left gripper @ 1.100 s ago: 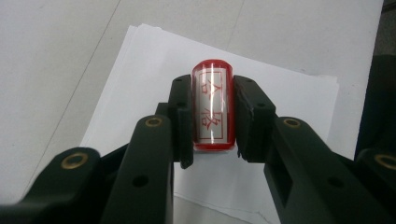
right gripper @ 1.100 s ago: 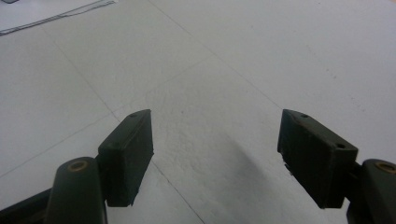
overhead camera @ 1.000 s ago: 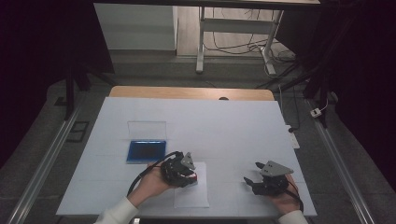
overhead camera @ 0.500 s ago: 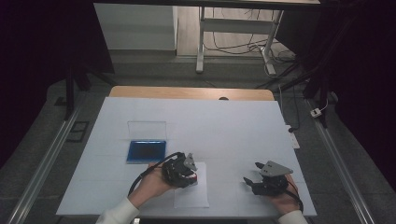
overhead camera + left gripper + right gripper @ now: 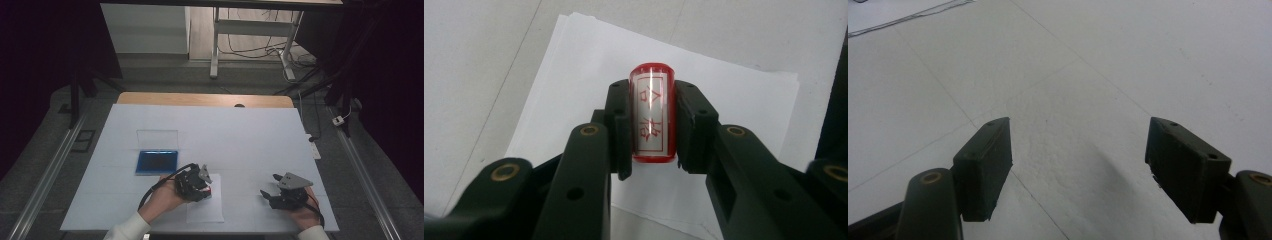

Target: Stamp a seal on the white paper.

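Observation:
My left gripper is shut on a red stamp, a clear red cylinder with red characters on a white label. It hovers over a white sheet of paper. From the high view, the left gripper sits over that paper near the table's front edge, with the stamp as a small red spot at its tip. My right gripper stands open over the bare white table cover, nothing between its jaws. It rests at the front right in the high view.
A blue ink pad with its clear lid standing open lies left of centre on the white table cover. The table's wooden far edge shows beyond. A white power strip lies at the right edge.

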Available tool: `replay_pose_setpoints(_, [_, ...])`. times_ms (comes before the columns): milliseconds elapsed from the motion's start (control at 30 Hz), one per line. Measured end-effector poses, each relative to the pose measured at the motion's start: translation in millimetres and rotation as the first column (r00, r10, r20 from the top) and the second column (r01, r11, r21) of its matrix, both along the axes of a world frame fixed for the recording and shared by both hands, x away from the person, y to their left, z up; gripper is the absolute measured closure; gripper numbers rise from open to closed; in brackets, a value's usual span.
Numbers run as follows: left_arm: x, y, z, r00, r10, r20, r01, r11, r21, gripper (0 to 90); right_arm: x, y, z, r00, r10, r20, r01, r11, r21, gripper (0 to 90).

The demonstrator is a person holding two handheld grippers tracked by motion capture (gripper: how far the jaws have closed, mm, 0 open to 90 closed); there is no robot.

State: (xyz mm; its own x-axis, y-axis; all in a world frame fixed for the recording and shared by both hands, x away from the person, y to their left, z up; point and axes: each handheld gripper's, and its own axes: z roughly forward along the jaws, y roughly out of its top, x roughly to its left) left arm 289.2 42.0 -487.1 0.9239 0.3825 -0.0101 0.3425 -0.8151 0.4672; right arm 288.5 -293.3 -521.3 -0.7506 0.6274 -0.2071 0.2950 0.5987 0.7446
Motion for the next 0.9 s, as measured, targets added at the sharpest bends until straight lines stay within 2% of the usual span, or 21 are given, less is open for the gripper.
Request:
replay_pose_setpoints(100, [0.4, -0.5, -0.1, 1.0000, -0.001, -0.003, 0.001, 1.0000, 0.000, 70.6, 0.1, 0.0, 0.0, 1.0000, -0.001, -0.001, 0.001, 1.000, 0.000, 26.2])
replay_pose_setpoints(500, [0.3, -7.4, 2.5, 1.0000, 0.003, -0.005, -0.003, 0.9988, 0.049, 70.7, -0.1, 0.6, -0.1, 1.0000, -0.002, 0.002, 0.002, 1.000, -0.008, 26.2])
replay_pose_setpoints(900, [-0.3, -7.9, 2.2, 1.0000, 0.005, -0.001, -0.005, 0.9986, 0.052, 70.7, 0.0, 1.1, -0.4, 1.0000, 0.004, 0.001, -0.004, 1.000, -0.002, 26.3])
